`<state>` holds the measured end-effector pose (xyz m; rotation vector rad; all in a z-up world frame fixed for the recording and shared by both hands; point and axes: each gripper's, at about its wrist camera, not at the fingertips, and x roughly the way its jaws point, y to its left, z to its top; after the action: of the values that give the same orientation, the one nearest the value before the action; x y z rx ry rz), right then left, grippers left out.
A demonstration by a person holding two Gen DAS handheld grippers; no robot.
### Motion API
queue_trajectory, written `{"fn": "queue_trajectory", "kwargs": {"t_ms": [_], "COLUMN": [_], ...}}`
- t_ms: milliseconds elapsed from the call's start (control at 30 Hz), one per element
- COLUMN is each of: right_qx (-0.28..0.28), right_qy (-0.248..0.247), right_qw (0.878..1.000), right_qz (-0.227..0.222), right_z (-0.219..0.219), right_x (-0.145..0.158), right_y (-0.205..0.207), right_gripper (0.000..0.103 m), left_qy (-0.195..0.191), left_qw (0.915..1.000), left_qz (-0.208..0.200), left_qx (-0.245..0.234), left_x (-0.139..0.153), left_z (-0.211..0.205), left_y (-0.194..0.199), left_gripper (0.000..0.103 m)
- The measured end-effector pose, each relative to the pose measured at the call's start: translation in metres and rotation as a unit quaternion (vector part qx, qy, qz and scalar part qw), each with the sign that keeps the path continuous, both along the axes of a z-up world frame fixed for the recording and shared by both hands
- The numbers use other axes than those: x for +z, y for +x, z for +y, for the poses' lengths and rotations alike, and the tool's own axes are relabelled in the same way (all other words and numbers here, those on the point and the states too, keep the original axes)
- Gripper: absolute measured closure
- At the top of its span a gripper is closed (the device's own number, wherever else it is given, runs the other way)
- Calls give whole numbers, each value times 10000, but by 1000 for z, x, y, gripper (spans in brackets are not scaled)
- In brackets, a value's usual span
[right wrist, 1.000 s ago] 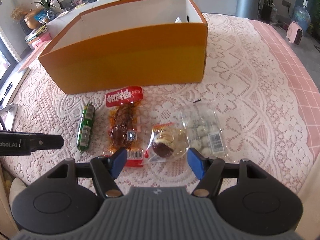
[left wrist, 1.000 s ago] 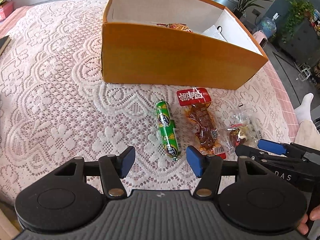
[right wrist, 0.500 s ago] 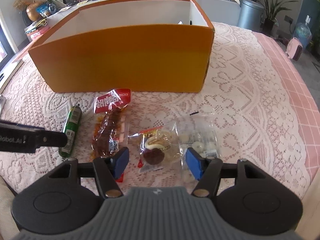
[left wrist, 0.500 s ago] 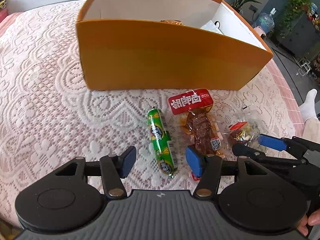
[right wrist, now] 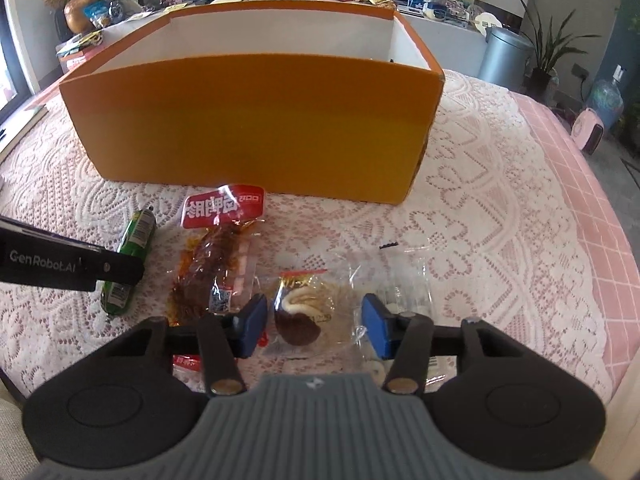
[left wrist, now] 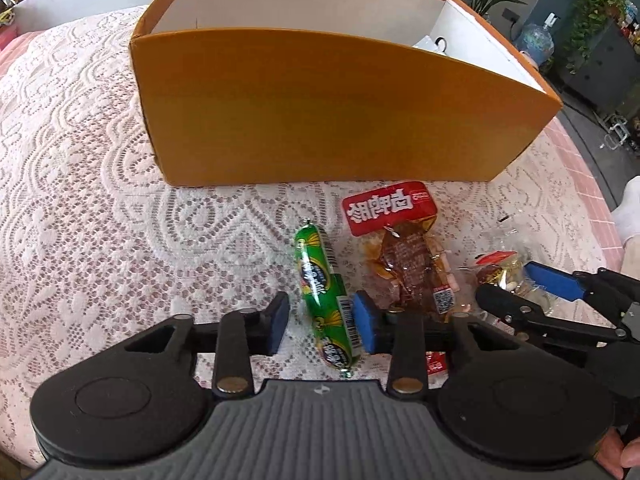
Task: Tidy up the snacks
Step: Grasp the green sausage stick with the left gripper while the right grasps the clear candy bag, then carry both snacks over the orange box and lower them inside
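Both handheld units match: ribbed grey housing, black round-lobed linkage arms with brass-coloured pivot pins, blue pads [left wrist: 362,322] on black fingers; left gripper [right wrist: 72,266] marked "GenRobot.AI" in white.

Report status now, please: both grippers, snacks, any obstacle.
Left gripper closing around green sausage. Right gripper closing around chocolate pastry packet. Orange box ahead, path clear.

The orange box [left wrist: 320,112] front wall hides most of its contents, and the red-label meat packet [right wrist: 216,272] btm end sits behind the right gripper [right wrist: 314,326] body.
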<state>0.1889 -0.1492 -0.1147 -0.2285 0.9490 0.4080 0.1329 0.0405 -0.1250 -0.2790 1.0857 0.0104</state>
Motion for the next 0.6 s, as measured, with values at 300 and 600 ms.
{"fn": "queue_trajectory", "kwargs": {"t_ms": [300, 600], "right_qx": [2, -115], "right_qy": [147, 342], "right_qw": [9999, 9993], "right_qz": [51, 63], "right_z": [-1, -8], "right_x": [1, 12], "right_y": [-1, -6], "right_gripper": [61, 65], "left_qy": [-59, -25], "left_qw": [9998, 9993], "left_qz": [-124, -341], "left_qx": [120, 171], "left_x": [2, 28], "left_z": [-1, 2], "left_y": [-5, -23], "left_gripper": [77, 78]}}
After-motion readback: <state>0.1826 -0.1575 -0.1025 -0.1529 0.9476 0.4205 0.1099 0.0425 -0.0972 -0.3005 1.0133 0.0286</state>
